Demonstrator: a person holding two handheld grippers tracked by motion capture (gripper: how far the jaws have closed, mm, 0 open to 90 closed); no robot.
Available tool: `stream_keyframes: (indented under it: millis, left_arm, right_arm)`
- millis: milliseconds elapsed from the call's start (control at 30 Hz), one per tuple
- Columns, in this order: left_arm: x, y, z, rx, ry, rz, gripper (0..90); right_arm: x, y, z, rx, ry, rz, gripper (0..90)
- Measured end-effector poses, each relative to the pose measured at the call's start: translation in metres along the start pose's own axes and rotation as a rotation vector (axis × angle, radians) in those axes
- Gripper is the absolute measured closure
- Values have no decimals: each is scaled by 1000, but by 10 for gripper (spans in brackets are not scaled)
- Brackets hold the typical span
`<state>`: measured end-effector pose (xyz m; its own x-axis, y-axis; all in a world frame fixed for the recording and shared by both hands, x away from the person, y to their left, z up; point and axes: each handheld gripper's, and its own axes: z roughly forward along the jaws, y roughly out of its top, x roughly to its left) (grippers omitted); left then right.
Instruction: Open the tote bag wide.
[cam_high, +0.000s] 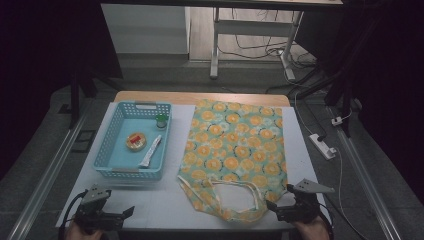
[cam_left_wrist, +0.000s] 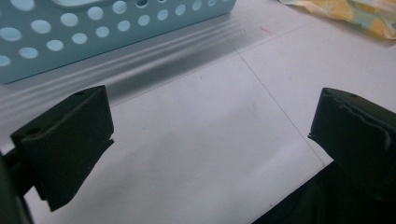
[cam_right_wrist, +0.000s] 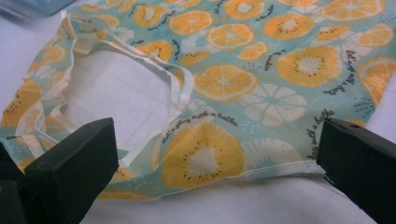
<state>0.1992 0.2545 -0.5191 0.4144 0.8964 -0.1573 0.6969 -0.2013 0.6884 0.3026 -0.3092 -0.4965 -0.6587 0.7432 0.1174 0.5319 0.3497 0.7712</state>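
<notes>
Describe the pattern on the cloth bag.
Orange slices on teal cloth bag, clearest in the right gripper view.

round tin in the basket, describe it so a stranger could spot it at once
On the white table, the blue basket sits left of the orange-print bag. The tin lies at the basket's middle: flat, round, yellowish with a red centre, unlike the white tube and the green-capped bottle.

Two hand-held grippers at the near edge of a table. The left gripper is black, topped by a grey three-cornered plate, with a dark cable looping off its left side. The right gripper matches it: black body, grey three-cornered plate, dark cable trailing right. Seen close, each carries two thick, blocky matt-black jaws with small round holes near the tips and slightly ragged pad edges.
</notes>
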Motion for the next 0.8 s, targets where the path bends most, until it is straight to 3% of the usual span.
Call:
stream_keyframes:
  millis: [800]
  left_arm:
    - [3,1,3,29,-59,7,0]
  right_arm:
    - [3,1,2,23,17,-31,0]
